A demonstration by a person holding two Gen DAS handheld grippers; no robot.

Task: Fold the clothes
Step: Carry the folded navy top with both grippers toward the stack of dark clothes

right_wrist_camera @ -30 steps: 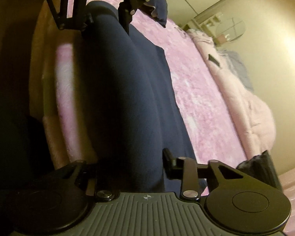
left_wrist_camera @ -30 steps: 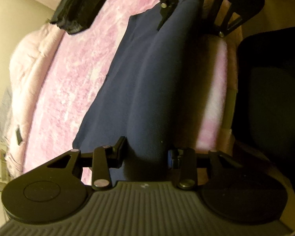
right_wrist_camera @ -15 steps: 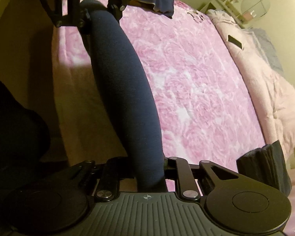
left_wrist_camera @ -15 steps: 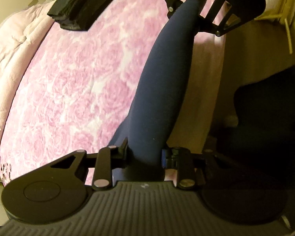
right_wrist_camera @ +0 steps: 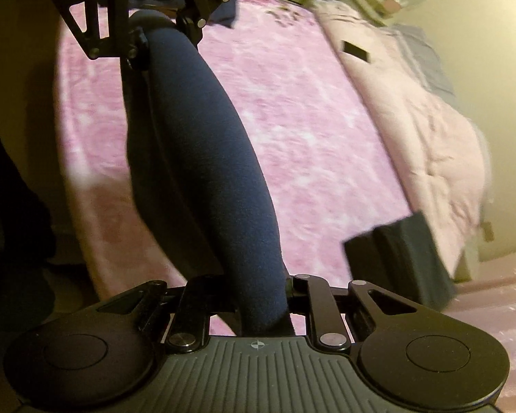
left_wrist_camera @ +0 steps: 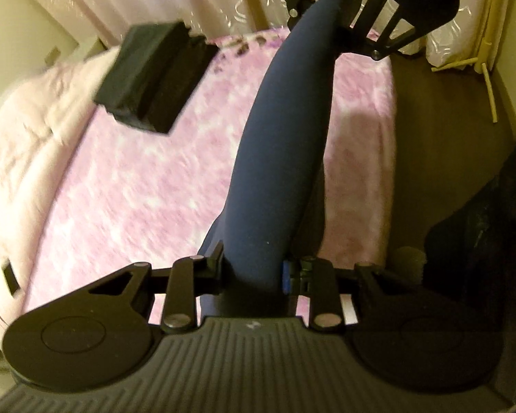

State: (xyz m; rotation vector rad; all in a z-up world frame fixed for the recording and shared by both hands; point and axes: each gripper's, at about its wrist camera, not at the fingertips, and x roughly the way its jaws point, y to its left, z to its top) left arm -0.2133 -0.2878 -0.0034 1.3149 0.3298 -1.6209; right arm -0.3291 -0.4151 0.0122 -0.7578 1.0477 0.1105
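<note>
Up it comes: the navy garment (left_wrist_camera: 278, 158), draped broad across the pink floral blanket (left_wrist_camera: 127, 186) a second ago, now hangs clear of it as a taut, narrow band strung between the two tools. The left gripper (left_wrist_camera: 253, 268) pinches one end and the right gripper (right_wrist_camera: 258, 296) pinches the other, both clamped on cloth. A folded dark stack (left_wrist_camera: 154, 79) sits aside; this lift looks like a carry or fold-over.

Left wrist view: close behind own fingers, above pink bed (left_wrist_camera: 127, 186), facing along bed's near edge toward curtains (left_wrist_camera: 148, 3). Right wrist view: same closeness, facing opposite way along bed (right_wrist_camera: 292, 110). Both share bed, stretched navy garment (left_wrist_camera: 275, 158), folded dark stack (left_wrist_camera: 154, 75).
</note>
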